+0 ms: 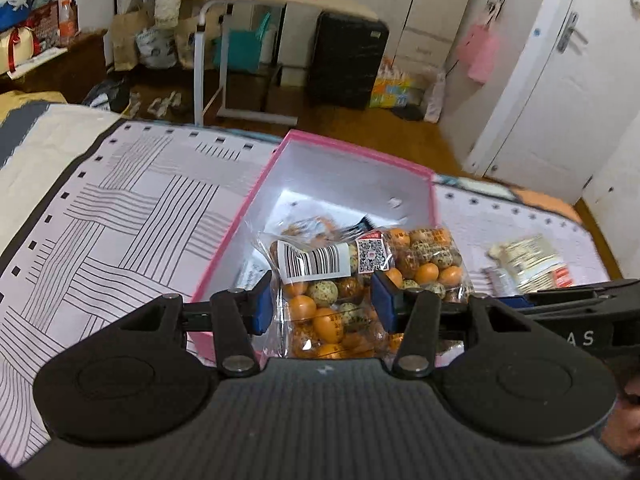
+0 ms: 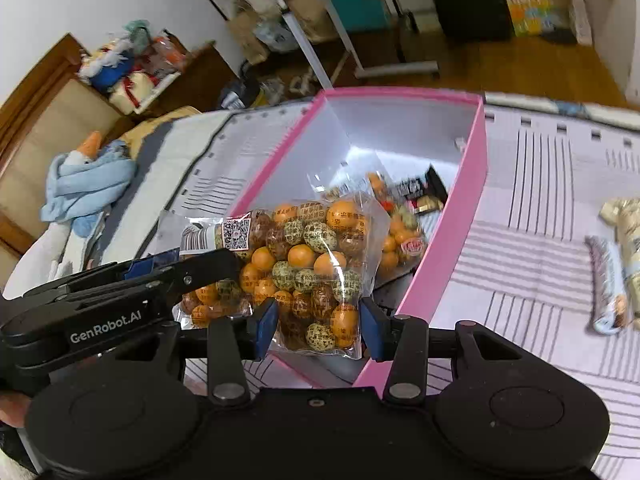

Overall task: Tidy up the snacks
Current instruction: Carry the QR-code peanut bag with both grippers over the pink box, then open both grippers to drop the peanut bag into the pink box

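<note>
Together, 2 grippers carry 1 clear bag of candies point(image 2: 308, 264) above the pink box point(image 2: 472, 184), which lies open on the striped bedspread point(image 1: 120, 216). The left gripper point(image 1: 322, 300) has its blue pads point(image 1: 262, 300) pressed into one end of the bag, near the barcode label point(image 1: 316, 262). The right gripper point(image 2: 318, 330) is clamped on the other end, its fingers squeezing the plastic from both sides. Inside the box, below the bag, lie more orange candies and a dark wrapper point(image 2: 424, 192). Outside the box, on its right in the right wrist view, 2 pale packets point(image 2: 618, 264) rest on the bedspread.
</note>
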`<action>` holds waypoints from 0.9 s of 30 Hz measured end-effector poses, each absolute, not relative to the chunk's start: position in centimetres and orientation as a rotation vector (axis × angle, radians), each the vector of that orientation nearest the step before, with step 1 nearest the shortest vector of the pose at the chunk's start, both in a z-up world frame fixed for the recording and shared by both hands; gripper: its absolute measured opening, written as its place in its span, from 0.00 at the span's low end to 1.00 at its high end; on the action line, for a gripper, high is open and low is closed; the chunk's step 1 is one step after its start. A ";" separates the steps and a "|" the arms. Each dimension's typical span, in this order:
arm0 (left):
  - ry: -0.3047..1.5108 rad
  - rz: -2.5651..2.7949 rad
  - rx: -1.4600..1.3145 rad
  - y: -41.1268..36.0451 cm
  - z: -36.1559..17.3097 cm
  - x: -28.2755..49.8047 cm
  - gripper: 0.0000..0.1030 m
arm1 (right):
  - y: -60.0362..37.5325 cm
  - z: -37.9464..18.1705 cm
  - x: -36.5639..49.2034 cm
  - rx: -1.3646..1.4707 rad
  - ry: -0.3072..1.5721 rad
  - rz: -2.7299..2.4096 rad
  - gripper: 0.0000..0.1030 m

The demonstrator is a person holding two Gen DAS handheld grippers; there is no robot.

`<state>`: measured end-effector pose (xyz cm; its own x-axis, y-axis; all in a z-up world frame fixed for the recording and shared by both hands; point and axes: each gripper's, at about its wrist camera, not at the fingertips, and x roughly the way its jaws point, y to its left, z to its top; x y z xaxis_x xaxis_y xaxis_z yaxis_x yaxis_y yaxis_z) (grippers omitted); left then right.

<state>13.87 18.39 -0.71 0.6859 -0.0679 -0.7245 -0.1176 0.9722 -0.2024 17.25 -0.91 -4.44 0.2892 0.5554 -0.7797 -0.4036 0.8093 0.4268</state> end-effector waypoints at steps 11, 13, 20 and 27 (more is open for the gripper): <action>0.848 0.159 -0.063 16.8 -3.6 15.8 0.57 | -1.9 -4.1 16.8 0.133 1.130 0.663 0.59; 0.825 0.140 -0.053 16.4 -2.9 15.1 0.61 | -3.0 -2.7 16.2 0.120 1.095 0.672 0.59; 0.773 0.099 -0.055 14.6 0.7 13.1 0.61 | -8.2 1.9 13.5 0.049 0.949 0.663 0.61; 0.765 -0.030 -0.073 10.9 3.6 12.2 0.61 | -13.3 3.7 12.0 -0.096 0.771 0.604 0.61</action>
